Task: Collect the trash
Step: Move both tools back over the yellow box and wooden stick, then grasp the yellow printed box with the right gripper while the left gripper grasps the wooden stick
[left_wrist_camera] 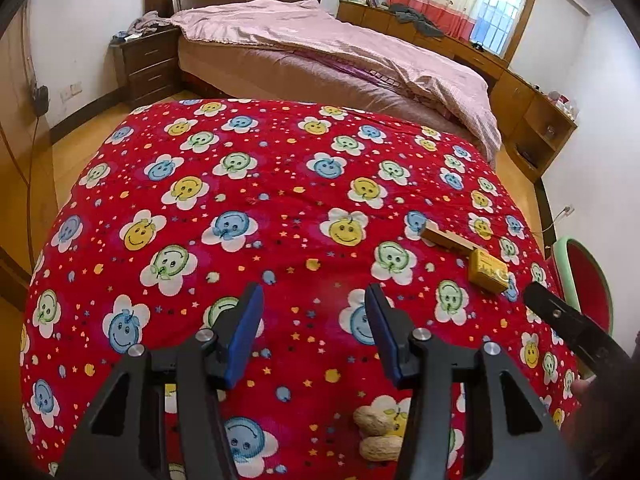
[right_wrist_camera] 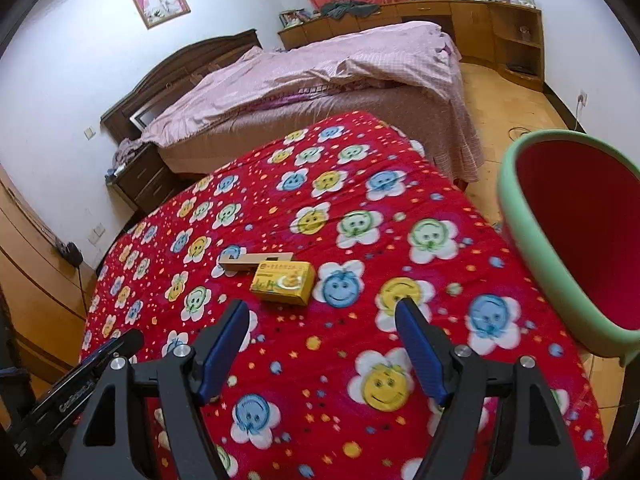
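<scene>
A: What lies on the red blanket (right_wrist_camera: 360, 208)?
B: A yellow box (right_wrist_camera: 283, 282) touching a tan box (right_wrist_camera: 256, 261), out ahead of the right gripper (right_wrist_camera: 324, 354). Two peanuts (left_wrist_camera: 376, 434) lie under the left gripper (left_wrist_camera: 314, 334).
A: Anything held?
B: No. Both grippers hang with jaws apart, empty, the right wider.
A: The bin (right_wrist_camera: 516, 216)?
B: Green-rimmed, red inside, beside the blanket's right edge. A pink bed (right_wrist_camera: 320, 80) stands behind; nothing blocks the boxes.

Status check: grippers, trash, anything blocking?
Left gripper and right gripper both open, empty. Yellow box, cardboard strip, two peanuts lie on the red blanket. Green-rimmed bin at right; nothing blocking.
</scene>
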Tool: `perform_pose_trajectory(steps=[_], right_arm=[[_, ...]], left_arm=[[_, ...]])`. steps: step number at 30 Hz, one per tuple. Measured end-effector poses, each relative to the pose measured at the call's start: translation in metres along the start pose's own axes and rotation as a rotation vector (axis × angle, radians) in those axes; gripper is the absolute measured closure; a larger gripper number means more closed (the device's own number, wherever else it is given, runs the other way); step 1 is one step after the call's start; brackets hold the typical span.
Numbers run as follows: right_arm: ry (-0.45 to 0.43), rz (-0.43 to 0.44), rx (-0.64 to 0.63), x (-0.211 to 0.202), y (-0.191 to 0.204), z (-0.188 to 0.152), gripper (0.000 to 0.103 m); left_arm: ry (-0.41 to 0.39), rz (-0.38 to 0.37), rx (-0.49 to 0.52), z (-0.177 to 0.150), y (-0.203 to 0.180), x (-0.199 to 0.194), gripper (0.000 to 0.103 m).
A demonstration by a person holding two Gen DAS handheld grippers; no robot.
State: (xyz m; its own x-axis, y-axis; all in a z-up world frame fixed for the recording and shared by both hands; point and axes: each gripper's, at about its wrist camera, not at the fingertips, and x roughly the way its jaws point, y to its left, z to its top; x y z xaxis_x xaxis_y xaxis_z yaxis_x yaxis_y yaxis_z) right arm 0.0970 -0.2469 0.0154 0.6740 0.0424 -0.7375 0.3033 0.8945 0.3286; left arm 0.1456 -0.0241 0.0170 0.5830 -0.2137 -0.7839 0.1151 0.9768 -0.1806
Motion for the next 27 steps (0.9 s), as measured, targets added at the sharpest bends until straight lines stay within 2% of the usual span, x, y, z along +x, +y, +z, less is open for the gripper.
perform_pose_trajectory(steps=[11,17,20,21,24,27], right_arm=[[0.040,-0.036,-0.035,0.040,0.024,0.000,0.025],[0.012,-0.087,-0.070,0.047,0.033,0.002,0.025],[0.002,-0.126,-0.088,0.048,0.034,0.001,0.037],[-0.002,-0.141,-0.093,0.048,0.034,0.001,0.044],[-0.003,-0.152,-0.104,0.047,0.031,0.001,0.057],[0.002,-0.124,-0.110,0.045,0.025,0.002,0.058]], left_arm=[[0.016,-0.003,-0.033,0.001,0.012,0.009,0.050],[0.026,-0.007,-0.034,0.000,0.012,0.014,0.050],[0.029,-0.005,-0.030,0.000,0.012,0.015,0.050],[0.031,-0.005,-0.029,0.000,0.011,0.015,0.050],[0.032,-0.006,-0.030,0.000,0.010,0.014,0.050],[0.029,-0.009,-0.019,-0.001,0.006,0.012,0.050]])
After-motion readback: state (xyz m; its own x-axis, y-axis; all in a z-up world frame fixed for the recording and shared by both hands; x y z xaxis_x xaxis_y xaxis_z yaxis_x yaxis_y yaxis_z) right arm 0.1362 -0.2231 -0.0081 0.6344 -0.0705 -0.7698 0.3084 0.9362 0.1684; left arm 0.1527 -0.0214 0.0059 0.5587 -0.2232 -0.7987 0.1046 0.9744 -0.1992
